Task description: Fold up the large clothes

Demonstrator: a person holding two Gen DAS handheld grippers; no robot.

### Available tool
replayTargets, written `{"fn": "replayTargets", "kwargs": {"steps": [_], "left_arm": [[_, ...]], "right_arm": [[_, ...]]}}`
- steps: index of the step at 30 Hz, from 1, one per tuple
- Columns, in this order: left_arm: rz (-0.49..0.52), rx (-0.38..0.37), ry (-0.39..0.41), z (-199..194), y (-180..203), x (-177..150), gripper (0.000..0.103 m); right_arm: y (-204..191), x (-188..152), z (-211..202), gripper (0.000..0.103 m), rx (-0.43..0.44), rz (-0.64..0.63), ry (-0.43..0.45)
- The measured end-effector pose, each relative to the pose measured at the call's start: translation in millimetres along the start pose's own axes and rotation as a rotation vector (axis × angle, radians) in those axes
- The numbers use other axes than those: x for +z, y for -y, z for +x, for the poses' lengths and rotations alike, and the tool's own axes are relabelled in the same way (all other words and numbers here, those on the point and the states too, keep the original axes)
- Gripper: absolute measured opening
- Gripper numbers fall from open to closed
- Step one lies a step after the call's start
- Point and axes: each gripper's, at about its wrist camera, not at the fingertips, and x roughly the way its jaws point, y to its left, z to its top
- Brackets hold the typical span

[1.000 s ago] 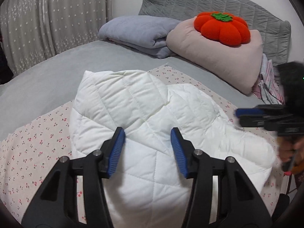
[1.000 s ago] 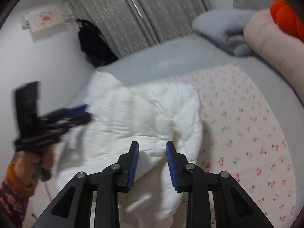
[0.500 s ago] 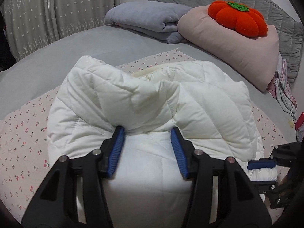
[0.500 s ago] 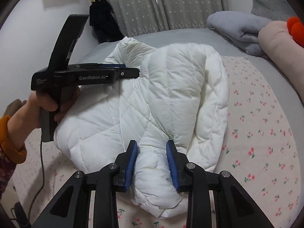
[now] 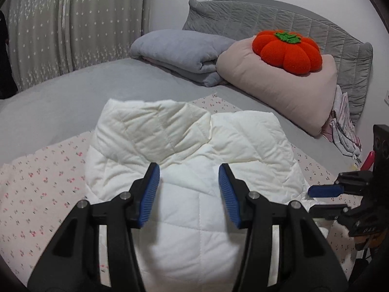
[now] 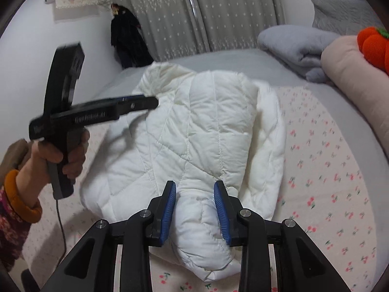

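Observation:
A white quilted puffer jacket (image 5: pixel 189 150) lies folded in a bundle on a cherry-print sheet (image 5: pixel 36 185) on the bed. My left gripper (image 5: pixel 189 192) is open, its blue pads over the near part of the jacket, holding nothing. My right gripper (image 6: pixel 195 209) is open, with a puffy end of the jacket (image 6: pixel 199 131) lying between its pads. The right gripper also shows at the right edge of the left wrist view (image 5: pixel 325 196). The left gripper shows in the right wrist view (image 6: pixel 145 101), above the jacket's far left side.
A folded grey blanket (image 5: pixel 180 51), a pink pillow (image 5: pixel 279 85) and an orange pumpkin cushion (image 5: pixel 287 51) lie at the grey headboard (image 5: pixel 291 22). Folded clothes (image 5: pixel 345 126) lie at the right. Curtains (image 6: pixel 194 12) and a dark hanging garment (image 6: pixel 126 39) stand beyond the bed.
The jacket has been folded over into a more compact bundle. My left gripper has pulled back and risen above it. My right gripper has opened a little around the jacket's end.

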Motion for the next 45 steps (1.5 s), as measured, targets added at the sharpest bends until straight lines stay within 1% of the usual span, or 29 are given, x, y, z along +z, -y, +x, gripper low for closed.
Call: {"fn": "replayTargets", "kwargs": {"steps": [2,3,5,6,7,9,10,12,13,15,16,19,24,27,31,32,33,34,35,36,37,38,39,40,41,43,45], "left_arm": [[-0.002,0.033,0.029,-3.6,-6.9,14.9,0.053],[-0.001,0.053,0.032,-2.1,-9.8,20.2,0.053],[0.000,0.100,0.017,9.9,-16.9,28.7,0.053],[-0.006,0.117,0.001,18.8,-20.5,30.7,0.053],[-0.016,0.131,-0.018,28.6,-25.1,31.2,0.053],[-0.035,0.150,-0.046,47.8,-32.0,29.8,0.053],[-0.041,0.161,-0.053,56.8,-34.1,28.4,0.053],[-0.062,0.171,-0.073,72.6,-38.5,25.9,0.053],[-0.076,0.165,-0.080,79.2,-41.3,24.8,0.053],[-0.107,0.156,-0.102,92.3,-49.0,19.8,0.053],[-0.115,0.157,-0.111,98.0,-50.3,17.4,0.053],[-0.120,0.159,-0.127,113.0,-53.3,4.9,0.053],[-0.187,0.122,-0.123,123.9,-65.5,-8.5,0.054],[-0.190,0.126,-0.123,125.9,-64.6,-11.3,0.054],[-0.156,0.170,-0.146,118.5,-55.8,-3.6,0.054],[-0.158,0.167,-0.155,112.1,-54.3,-0.6,0.054],[-0.169,0.152,-0.163,104.4,-54.2,1.2,0.058],[-0.195,0.116,-0.166,92.9,-54.8,3.0,0.062],[-0.226,0.074,-0.163,80.8,-55.3,4.7,0.074],[-0.256,0.034,-0.164,67.8,-55.5,6.2,0.083],[-0.277,0.009,-0.169,55.9,-55.5,7.1,0.086],[-0.290,-0.012,-0.173,44.6,-55.4,7.4,0.087],[-0.298,-0.030,-0.179,34.1,-55.2,6.7,0.092],[-0.304,-0.041,-0.194,23.9,-55.8,4.5,0.095],[-0.314,-0.035,-0.210,16.3,-57.2,1.0,0.100],[-0.342,-0.040,-0.240,4.9,-63.3,-11.6,0.100],[-0.397,-0.037,-0.295,2.8,-74.0,-30.4,0.100]], "right_arm": [[-3.1,20.6,-7.7,0.036,-0.020,0.006,0.045],[-3.6,31.3,-7.9,0.038,-0.033,0.006,0.067],[-5.7,54.8,-3.1,0.039,-0.093,0.002,0.114],[-6.2,63.7,3.1,0.040,-0.108,0.004,0.115],[-4.6,72.3,13.9,0.040,-0.137,0.007,0.106],[-2.5,78.1,36.0,0.040,-0.222,-0.005,0.079],[4.0,77.3,54.3,0.040,-0.261,0.003,0.041],[20.9,69.6,84.1,0.040,-0.296,0.047,-0.033],[28.6,64.3,93.2,0.040,-0.290,0.073,-0.054],[45.2,49.6,110.5,0.040,-0.249,0.137,-0.081],[51.4,43.0,116.6,0.040,-0.221,0.168,-0.081],[59.0,27.8,123.7,0.041,-0.192,0.197,-0.058],[74.5,20.3,137.7,0.041,-0.141,0.241,-0.040],[75.1,18.7,141.0,0.041,-0.142,0.244,-0.041],[65.8,22.7,138.2,0.042,-0.165,0.217,-0.061],[64.5,26.0,135.7,0.045,-0.167,0.203,-0.071],[63.4,29.2,131.7,0.048,-0.170,0.193,-0.083],[63.0,31.1,127.0,0.050,-0.166,0.190,-0.091],[62.6,33.2,120.8,0.056,-0.150,0.192,-0.096],[63.9,36.0,112.5,0.065,-0.119,0.207,-0.096],[66.0,37.8,104.6,0.071,-0.086,0.234,-0.092],[68.4,39.0,97.0,0.081,-0.057,0.261,-0.086],[71.4,40.4,88.4,0.086,-0.030,0.289,-0.079],[73.6,40.9,82.9,0.086,-0.013,0.308,-0.081],[75.4,40.7,79.0,0.087,0.001,0.322,-0.093],[79.0,37.6,73.8,0.088,0.022,0.346,-0.128],[82.5,30.8,69.9,0.089,0.033,0.361,-0.153]]}}
